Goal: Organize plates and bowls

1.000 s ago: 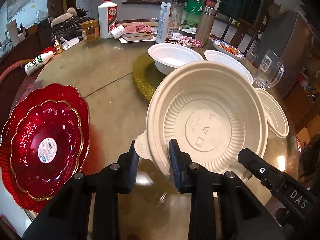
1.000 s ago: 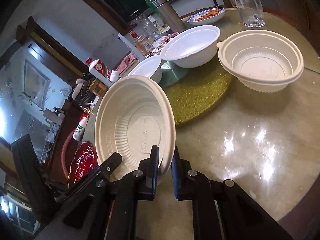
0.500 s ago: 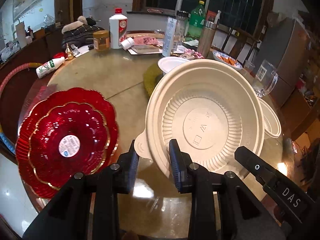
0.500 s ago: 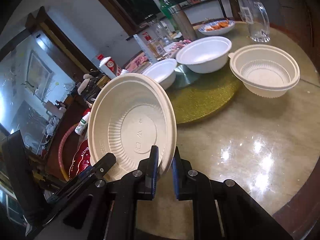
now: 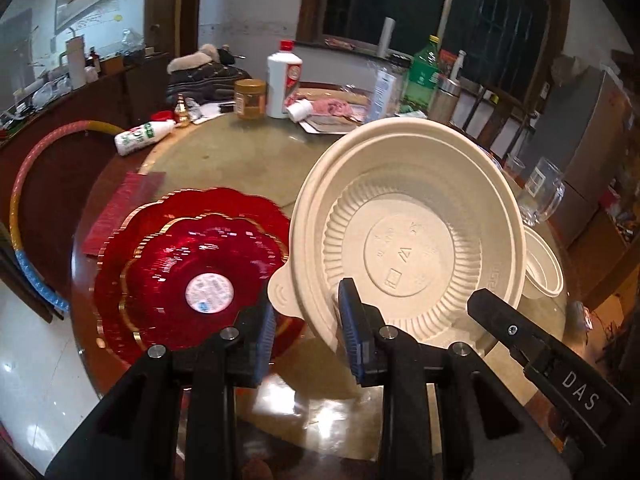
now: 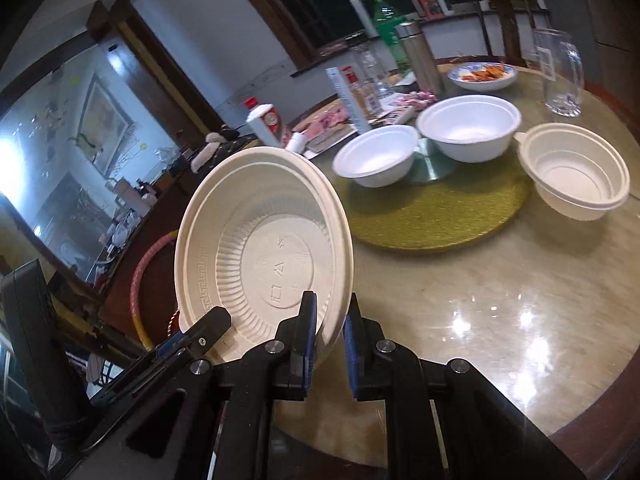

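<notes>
Holding one beige bowl [image 5: 408,240] clamped in both grippers [image 5: 306,328] [image 6: 330,344] above the table [image 6: 500,280], three bowls [image 6: 468,126] beside the gold mat [image 6: 436,216] left unstacked.

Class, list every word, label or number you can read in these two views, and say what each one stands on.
"DAS": white letters on the black arm of the right gripper.
Beige bowl: embossed marks on its base, unreadable.
Red plates: round white sticker, blurred.
White bottle: red label, too small.
Green bottle: label unreadable.
</notes>
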Available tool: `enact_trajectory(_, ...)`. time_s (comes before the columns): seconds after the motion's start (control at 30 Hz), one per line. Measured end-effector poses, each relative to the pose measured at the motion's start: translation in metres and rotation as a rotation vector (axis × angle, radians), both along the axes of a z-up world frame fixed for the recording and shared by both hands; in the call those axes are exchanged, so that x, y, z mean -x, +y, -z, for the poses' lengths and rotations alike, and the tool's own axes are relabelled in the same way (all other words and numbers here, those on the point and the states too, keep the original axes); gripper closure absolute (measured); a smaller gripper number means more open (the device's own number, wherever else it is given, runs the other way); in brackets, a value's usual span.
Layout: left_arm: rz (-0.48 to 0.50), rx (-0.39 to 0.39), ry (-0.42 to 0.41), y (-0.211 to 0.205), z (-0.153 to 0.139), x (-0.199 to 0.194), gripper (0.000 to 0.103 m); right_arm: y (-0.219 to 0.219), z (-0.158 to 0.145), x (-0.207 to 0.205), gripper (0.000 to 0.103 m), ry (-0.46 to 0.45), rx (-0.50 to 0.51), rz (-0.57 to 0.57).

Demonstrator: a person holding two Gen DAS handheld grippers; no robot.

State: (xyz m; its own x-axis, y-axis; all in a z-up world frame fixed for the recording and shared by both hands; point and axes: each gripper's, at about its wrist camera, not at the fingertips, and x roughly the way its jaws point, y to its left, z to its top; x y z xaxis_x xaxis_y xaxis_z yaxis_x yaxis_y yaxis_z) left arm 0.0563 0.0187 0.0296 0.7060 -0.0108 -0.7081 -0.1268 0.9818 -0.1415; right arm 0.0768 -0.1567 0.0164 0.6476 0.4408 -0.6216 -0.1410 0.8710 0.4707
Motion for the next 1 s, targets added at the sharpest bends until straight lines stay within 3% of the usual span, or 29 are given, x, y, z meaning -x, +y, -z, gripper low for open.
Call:
enact_trajectory(0.53,-0.140,-0.001,-0.039,0.064,-0.006,0.025,0.074,0.072,-0.012,0.002,0.090,-0.043,0.032,-0.148)
enact_trajectory(1.0,-0.212,-0.032,-0.023,0.094,0.003,0.023,0.074,0.111,-0.001,-0.013,0.089,-0.011,0.049,-0.225)
